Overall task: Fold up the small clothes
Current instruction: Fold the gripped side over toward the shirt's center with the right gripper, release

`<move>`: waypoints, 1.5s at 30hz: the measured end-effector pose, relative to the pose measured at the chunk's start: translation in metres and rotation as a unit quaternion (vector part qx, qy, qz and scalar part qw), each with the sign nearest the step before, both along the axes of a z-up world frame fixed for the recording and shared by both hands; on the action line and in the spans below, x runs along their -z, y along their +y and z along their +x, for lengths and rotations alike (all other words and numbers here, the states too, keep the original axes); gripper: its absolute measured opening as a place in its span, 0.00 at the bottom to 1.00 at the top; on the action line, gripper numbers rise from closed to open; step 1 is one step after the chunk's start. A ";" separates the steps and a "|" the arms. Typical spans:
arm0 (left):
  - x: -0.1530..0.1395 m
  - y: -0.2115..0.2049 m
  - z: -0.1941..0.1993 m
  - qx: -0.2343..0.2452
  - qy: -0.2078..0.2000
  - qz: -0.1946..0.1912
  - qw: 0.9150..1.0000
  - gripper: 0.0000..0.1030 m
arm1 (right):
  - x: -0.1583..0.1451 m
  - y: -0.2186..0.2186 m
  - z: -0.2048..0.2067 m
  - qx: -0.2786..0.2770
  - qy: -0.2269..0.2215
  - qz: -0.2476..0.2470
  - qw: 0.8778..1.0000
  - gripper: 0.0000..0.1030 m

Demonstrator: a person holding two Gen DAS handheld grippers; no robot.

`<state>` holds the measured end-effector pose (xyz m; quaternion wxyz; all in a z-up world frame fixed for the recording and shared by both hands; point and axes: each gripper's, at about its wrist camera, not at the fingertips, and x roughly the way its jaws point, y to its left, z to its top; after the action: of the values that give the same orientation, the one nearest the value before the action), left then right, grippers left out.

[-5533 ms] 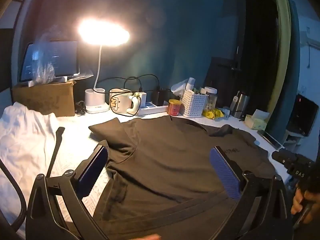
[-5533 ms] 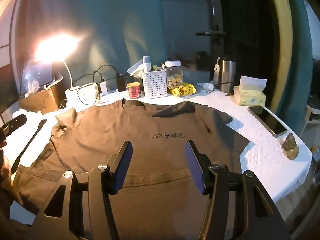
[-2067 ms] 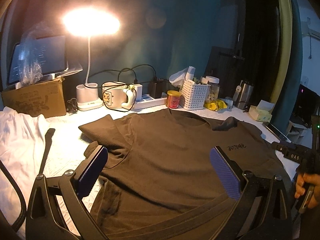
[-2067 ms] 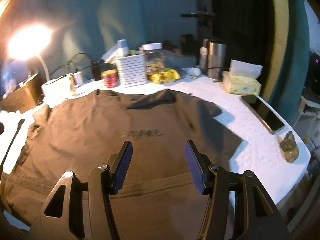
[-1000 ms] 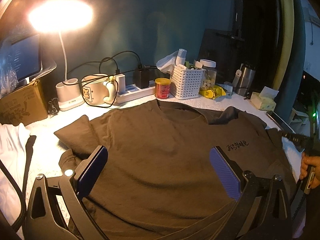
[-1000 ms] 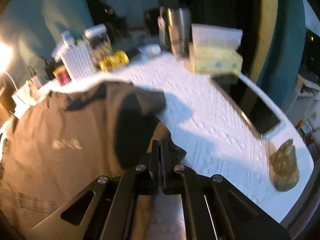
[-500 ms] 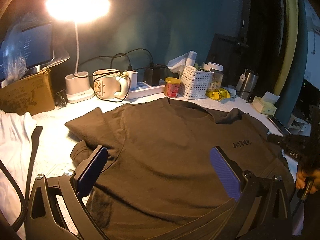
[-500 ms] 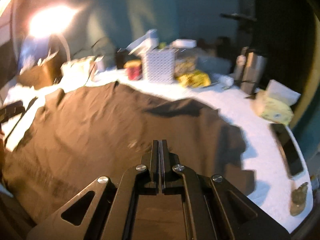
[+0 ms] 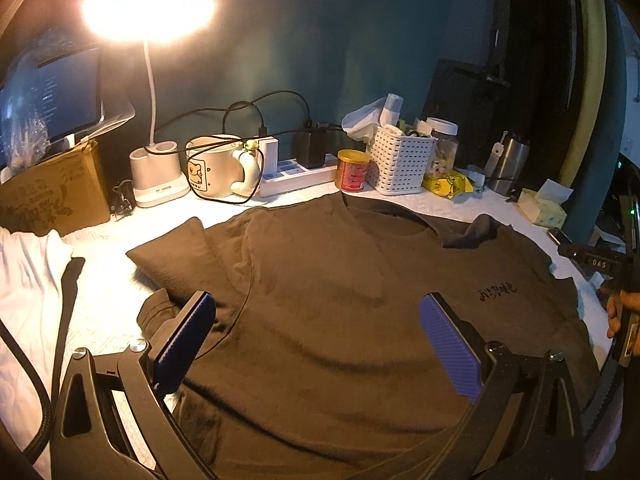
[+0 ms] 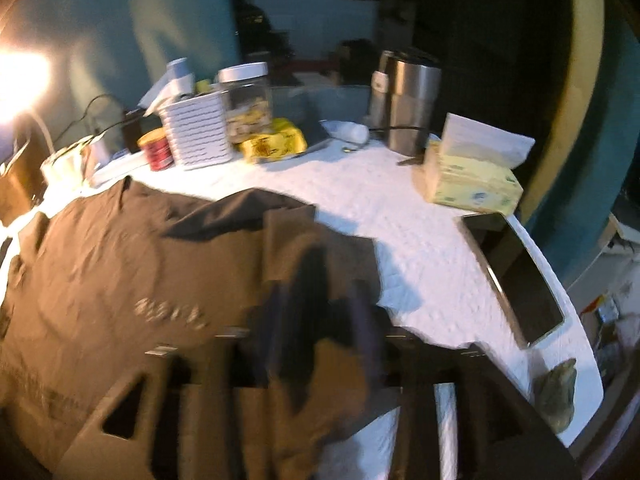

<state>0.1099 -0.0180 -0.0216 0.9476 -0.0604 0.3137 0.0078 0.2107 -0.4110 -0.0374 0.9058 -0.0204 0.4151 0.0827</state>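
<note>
White cloth covers the table [image 9: 120,296], and a dark teal wall stands behind it. A bright lamp [image 9: 148,8] glares at 11 o'clock in the left wrist view and washes out what is near it.

Most of the right wrist view is smeared with blur. The right gripper [image 10: 316,344] at 6 o'clock is only a dark smudge, so I cannot tell if its fingers are apart or together, or if they hold anything. The words on the shirt are a blurry streak there too.

The left gripper [image 9: 316,344] is wide open, with blue pads [image 9: 448,348] far apart, and it hangs over the shirt with nothing in it. Its base is cut off at the bottom edge.

The brown shirt [image 9: 340,320] lies mostly flat in the middle of the table, neck toward 12 o'clock. One sleeve sticks out at 9 o'clock with a small crumpled fold below it. Small dark letters [image 9: 496,292] sit on the chest at 3 o'clock. The bottom hem is hidden behind the gripper.

A mug [image 9: 212,166], a red can [image 9: 352,170] and a white basket [image 9: 400,164] stand along the back. A phone [image 10: 516,276] lies at 3 o'clock in the right wrist view.
</note>
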 end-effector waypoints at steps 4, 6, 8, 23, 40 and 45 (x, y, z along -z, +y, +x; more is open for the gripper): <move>0.000 -0.007 0.012 -0.001 0.008 0.014 1.000 0.98 | 0.010 -0.013 0.021 -0.001 0.009 0.009 1.000 0.51; 0.001 -0.010 0.017 -0.002 0.014 0.020 1.000 0.98 | 0.016 -0.020 0.028 -0.001 0.015 0.014 1.000 0.51; 0.002 -0.012 0.022 -0.003 0.020 0.024 0.999 0.98 | 0.026 -0.024 0.037 -0.001 0.029 0.014 0.999 0.51; 0.002 -0.008 0.028 -0.001 0.024 0.022 0.999 0.98 | 0.044 -0.014 0.050 -0.031 0.043 0.061 0.997 0.07; 0.007 0.033 -0.005 -0.008 0.000 -0.024 1.000 0.98 | 0.014 0.092 0.025 -0.123 0.024 0.013 0.992 0.07; 0.011 0.041 -0.012 -0.010 0.003 -0.032 0.999 0.98 | 0.036 0.118 0.020 -0.132 0.066 0.004 0.989 0.08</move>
<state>0.0983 0.0226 -0.0327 0.9441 -0.0937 0.3158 0.0078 0.2308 -0.2930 -0.0736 0.8578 -0.0656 0.4671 0.2040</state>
